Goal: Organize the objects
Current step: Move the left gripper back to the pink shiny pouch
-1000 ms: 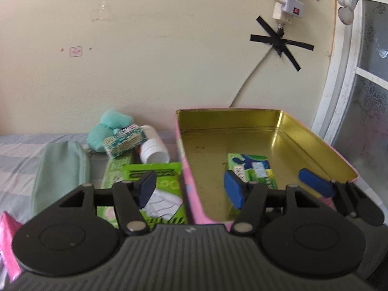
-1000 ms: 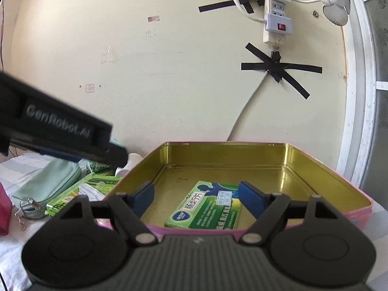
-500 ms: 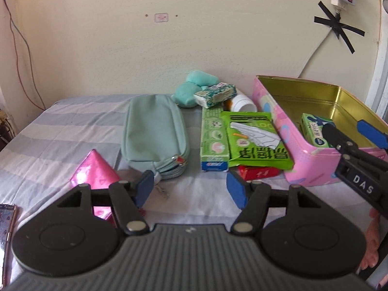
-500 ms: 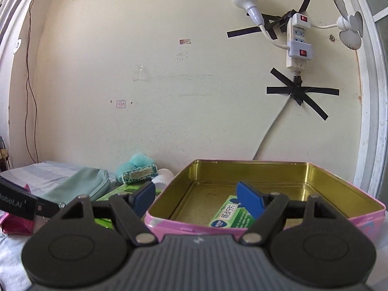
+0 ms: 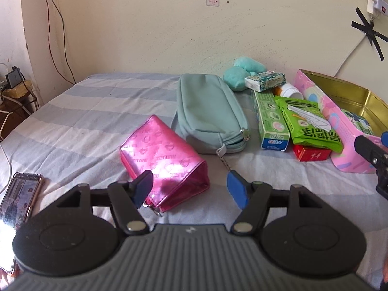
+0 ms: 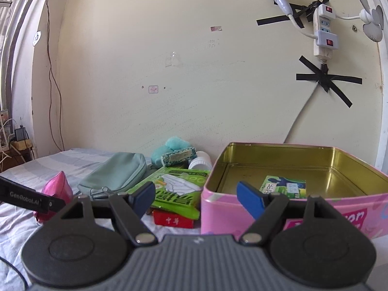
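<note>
With its jaws just widened and empty, the left claw [image 5: 190, 189] was best centred over the glossy pink zip pouch [image 5: 163, 162] before closing; the right claw [image 6: 196, 198] was held open, empty.

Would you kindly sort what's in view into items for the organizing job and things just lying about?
Job: pink tin, green box inside it, pink pouch, teal case, green packet, red box.

Lying about: phone, power strip, wall cable.

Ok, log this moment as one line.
left hand-held gripper: open, opening, at pink pouch | right hand-held gripper: open, empty | tin: one box
</note>
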